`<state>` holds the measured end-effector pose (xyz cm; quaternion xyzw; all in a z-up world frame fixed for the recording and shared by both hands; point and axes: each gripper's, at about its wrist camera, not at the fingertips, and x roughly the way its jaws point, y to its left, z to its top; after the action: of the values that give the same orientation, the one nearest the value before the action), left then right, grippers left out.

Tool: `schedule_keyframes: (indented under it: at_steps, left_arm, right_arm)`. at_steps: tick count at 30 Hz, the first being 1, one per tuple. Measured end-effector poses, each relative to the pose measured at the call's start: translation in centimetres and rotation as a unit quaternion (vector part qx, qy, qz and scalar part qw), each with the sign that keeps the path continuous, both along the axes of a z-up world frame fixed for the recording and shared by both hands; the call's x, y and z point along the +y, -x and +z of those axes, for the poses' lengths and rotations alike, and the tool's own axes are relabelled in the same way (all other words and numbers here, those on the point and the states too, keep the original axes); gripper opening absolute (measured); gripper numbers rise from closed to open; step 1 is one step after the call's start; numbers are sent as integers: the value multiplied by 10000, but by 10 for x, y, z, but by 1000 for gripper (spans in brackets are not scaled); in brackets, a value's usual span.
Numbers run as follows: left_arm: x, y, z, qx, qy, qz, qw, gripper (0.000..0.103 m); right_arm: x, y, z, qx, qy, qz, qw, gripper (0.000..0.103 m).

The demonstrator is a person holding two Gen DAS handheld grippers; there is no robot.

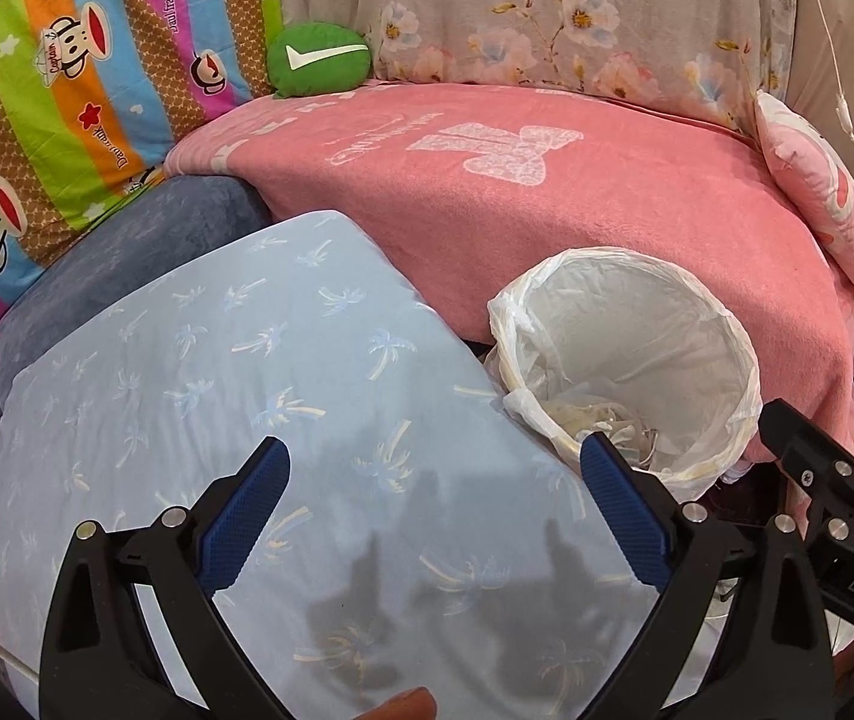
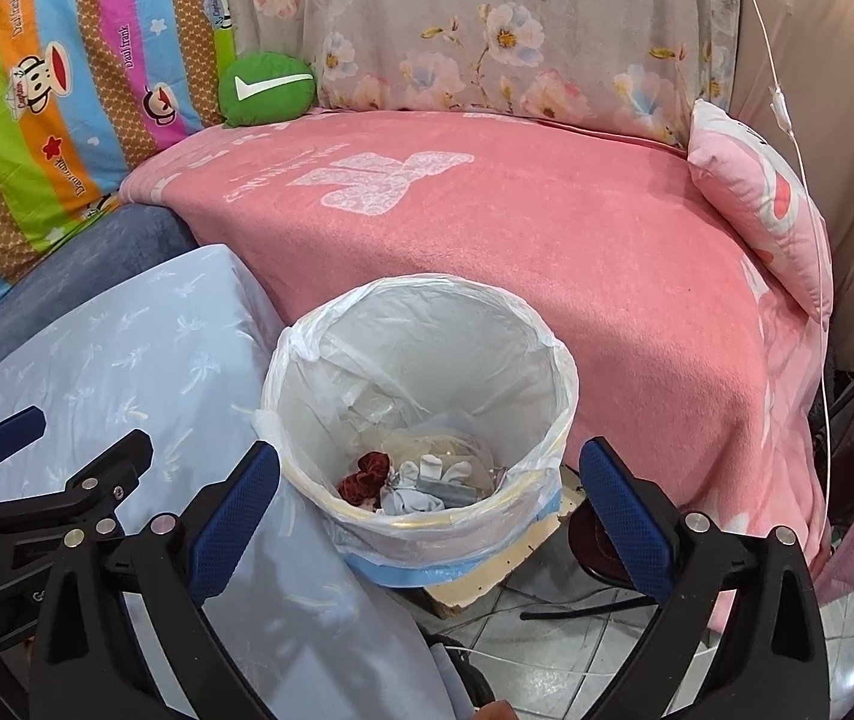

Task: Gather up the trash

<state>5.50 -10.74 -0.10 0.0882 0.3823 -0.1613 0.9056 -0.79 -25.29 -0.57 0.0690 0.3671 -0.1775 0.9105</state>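
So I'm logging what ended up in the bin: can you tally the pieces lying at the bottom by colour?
Dark red crumpled piece: 1
White crumpled piece: 1
Grey piece: 1
Total: 3 that can be told apart inside the lined trash bin; clear film lies around them and may hide more.

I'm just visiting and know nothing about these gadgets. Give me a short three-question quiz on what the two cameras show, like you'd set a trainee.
1. True or false: the right gripper is clamped on a piece of trash.
2. What lines the bin?
A. a white plastic bag
B. newspaper
C. nothing
3. Fill in: the green cushion with the white tick sits at the back edge of the ____ blanket.

Key
1. False: both it and the left gripper are open and empty.
2. A
3. pink
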Motion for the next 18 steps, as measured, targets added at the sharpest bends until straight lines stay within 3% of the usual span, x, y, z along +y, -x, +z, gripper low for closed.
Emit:
schedule_keyframes:
  at_steps: [18]
  left_arm:
    - [16,8,-7,-6,6,334,9994,94]
  right_arm:
    - [9,11,-8,55,110,37,9999,98]
